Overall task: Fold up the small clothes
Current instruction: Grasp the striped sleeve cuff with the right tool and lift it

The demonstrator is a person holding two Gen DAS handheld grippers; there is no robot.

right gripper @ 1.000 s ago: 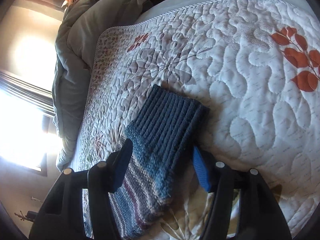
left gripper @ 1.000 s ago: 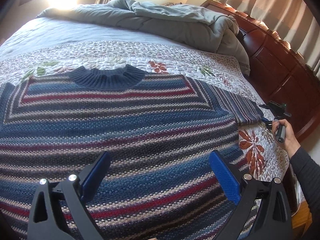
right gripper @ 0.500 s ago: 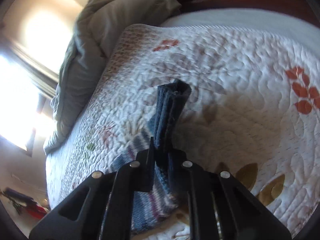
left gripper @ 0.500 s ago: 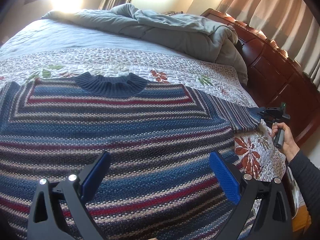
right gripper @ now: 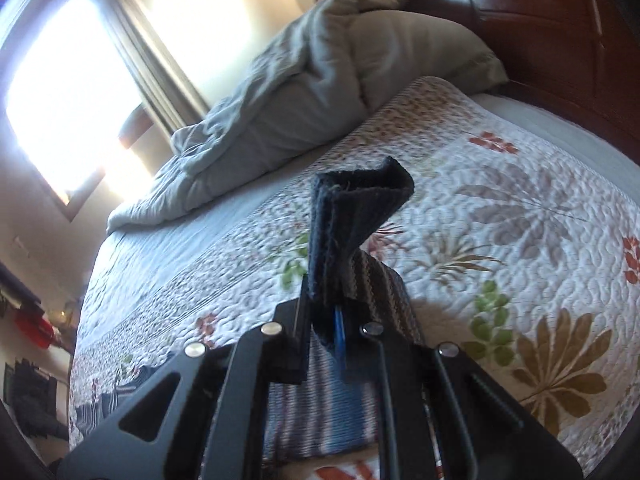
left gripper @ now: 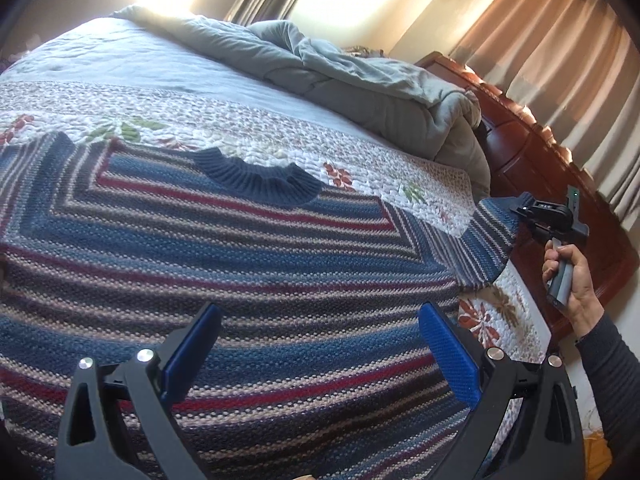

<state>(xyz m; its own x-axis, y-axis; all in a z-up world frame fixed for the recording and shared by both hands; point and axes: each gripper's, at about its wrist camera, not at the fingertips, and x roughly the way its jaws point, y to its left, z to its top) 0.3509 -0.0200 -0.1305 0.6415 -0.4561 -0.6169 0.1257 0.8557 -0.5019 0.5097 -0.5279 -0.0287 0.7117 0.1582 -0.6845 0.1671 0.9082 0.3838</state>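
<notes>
Left wrist view
Sweater: the striped sweater lies flat and spread across the floral quilt on the bed, navy collar pointing toward the far side.
Left tool: the left tool hangs over the sweater's lower body, blue pads wide apart, nothing between them.
Right sleeve: out at the right edge, the sleeve is lifted off the quilt, rising toward the other tool.
Right tool: the right tool has the sleeve's end pinched in its tip, and the right hand grips its handle just below.
Background: a rumpled grey comforter is piled at the far side, dark wooden headboard and beige curtains to the right.

Right wrist view
Right tool: there it is up close, the right tool squeezed together on the ribbed navy cuff, which stands up past the fingers and flops over at the top.
Sleeve: the striped sleeve runs back under the tool, held above the quilt.
Bed: the comforter is heaped along the far side, next to the headboard.
Window: bright glare from the window on the left washes out that side.
</notes>
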